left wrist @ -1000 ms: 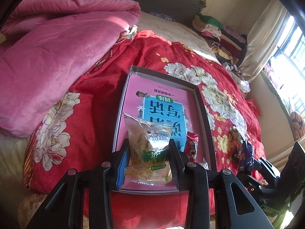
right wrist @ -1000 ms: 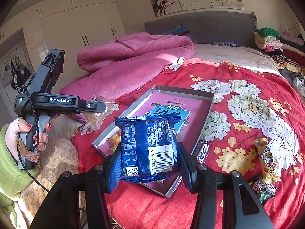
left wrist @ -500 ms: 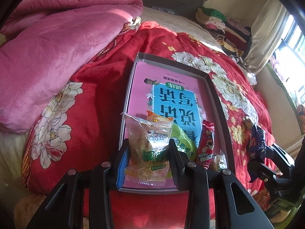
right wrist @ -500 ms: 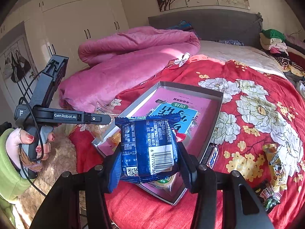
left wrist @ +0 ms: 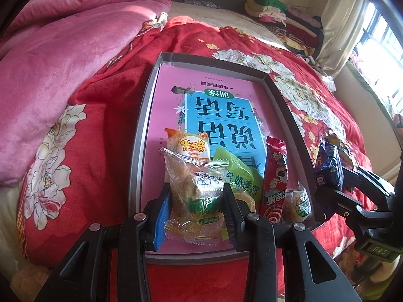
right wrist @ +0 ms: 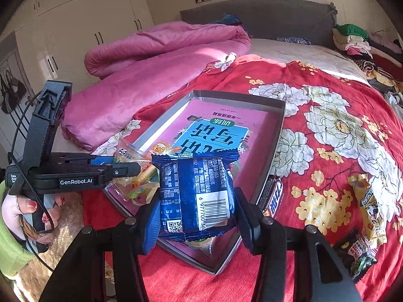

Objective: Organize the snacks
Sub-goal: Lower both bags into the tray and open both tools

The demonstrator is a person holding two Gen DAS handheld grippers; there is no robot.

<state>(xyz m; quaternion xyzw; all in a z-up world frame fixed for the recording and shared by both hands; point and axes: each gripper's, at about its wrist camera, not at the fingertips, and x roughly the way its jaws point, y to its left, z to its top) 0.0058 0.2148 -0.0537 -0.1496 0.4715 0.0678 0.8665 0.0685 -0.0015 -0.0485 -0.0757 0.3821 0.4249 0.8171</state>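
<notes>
A grey shallow box (left wrist: 143,125) with a pink and blue book in its bottom lies on the red flowered bedspread; it also shows in the right wrist view (right wrist: 277,130). My left gripper (left wrist: 195,201) is shut on a clear cake packet (left wrist: 195,186) over the box's near end. An orange packet (left wrist: 191,146), a green packet (left wrist: 239,178), a red stick packet (left wrist: 274,181) and a small cake packet (left wrist: 297,201) lie in the box. My right gripper (right wrist: 195,211) is shut on a blue snack packet (right wrist: 196,191) above the box's near right corner.
A dark bar (right wrist: 273,196) lies just outside the box's right wall. A yellow packet (right wrist: 370,206) and a dark green packet (right wrist: 357,254) lie on the bedspread at right. A pink quilt (left wrist: 63,50) is heaped at left. Folded clothes (left wrist: 282,17) sit at the headboard.
Both grippers have moved forward and lower over the box's near end, each still holding its packet. The snacks lying in the box have come into fuller view.
</notes>
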